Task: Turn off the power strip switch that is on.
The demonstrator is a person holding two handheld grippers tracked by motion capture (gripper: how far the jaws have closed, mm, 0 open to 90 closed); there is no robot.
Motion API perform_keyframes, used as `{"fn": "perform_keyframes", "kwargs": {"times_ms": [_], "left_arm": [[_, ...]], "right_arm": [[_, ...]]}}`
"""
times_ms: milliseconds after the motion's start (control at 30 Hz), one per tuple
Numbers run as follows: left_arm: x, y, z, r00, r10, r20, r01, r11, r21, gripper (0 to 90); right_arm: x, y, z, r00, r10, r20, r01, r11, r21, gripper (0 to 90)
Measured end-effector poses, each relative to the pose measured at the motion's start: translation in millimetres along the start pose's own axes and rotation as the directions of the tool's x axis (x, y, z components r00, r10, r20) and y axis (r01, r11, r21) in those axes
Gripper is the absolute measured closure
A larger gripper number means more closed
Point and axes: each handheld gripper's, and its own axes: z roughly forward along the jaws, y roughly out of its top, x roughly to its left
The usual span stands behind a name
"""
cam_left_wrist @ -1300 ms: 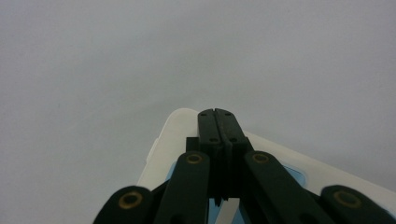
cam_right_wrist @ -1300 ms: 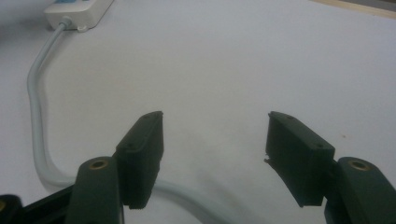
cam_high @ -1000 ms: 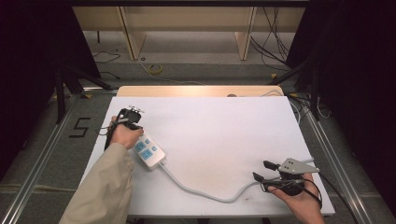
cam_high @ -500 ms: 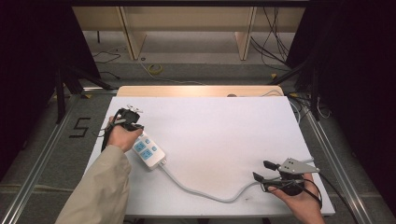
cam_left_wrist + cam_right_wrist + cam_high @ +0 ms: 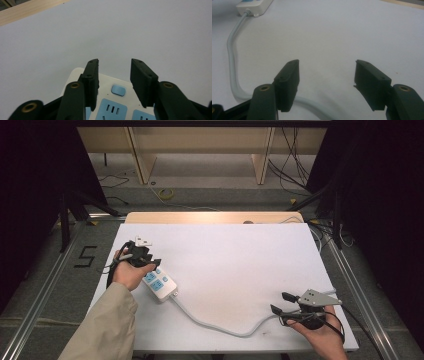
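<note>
White table (image 5: 225, 270), one power strip (image 5: 159, 284), one cord (image 5: 215, 325), two open grippers

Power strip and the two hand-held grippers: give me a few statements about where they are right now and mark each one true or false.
1. The power strip lies on the white table. True.
2. The left hand-held gripper is shut. False: its jaws stand apart above the strip's blue switch.
3. A plug sits in one of the strip's sockets. False: the sockets in view are bare.
4. The strip's grey cable curves toward the right hand-held gripper. True.
5. The right hand-held gripper clamps the cable. False: its jaws are open, with the cable passing beneath.
</note>
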Motion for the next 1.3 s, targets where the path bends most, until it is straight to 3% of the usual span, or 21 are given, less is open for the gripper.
{"fn": "perform_keyframes", "kwargs": {"times_ms": [300, 633, 1033, 1300], "left_arm": [[-8.9, -8.9, -7.6, 0.9995, 0.009, 0.032, -0.008, 0.9993, -0.036, 40.0], [-22.8, -18.3, -16.2, 0.9972, 0.02, 0.072, -0.013, 0.9961, -0.087, 30.3], [-33.5, -37.4, -27.9, 0.9895, 0.083, 0.118, -0.066, 0.9868, -0.148, 25.5], [-35.5, -64.4, -32.7, 0.9909, 0.077, 0.11, -0.059, 0.9854, -0.159, 23.4]], "right_arm": [[-0.1, -0.1, -0.1, 1.0, 0.001, -0.001, -0.001, 1.0, 0.0, 37.6], [0.5, 0.1, -0.2, 1.0, 0.001, -0.001, -0.001, 1.0, 0.001, 37.6], [0.7, 0.0, 0.0, 1.0, 0.003, -0.004, -0.003, 1.0, 0.0, 37.5], [0.0, -0.2, -0.3, 1.0, 0.001, -0.005, -0.001, 1.0, -0.001, 37.4]]}}
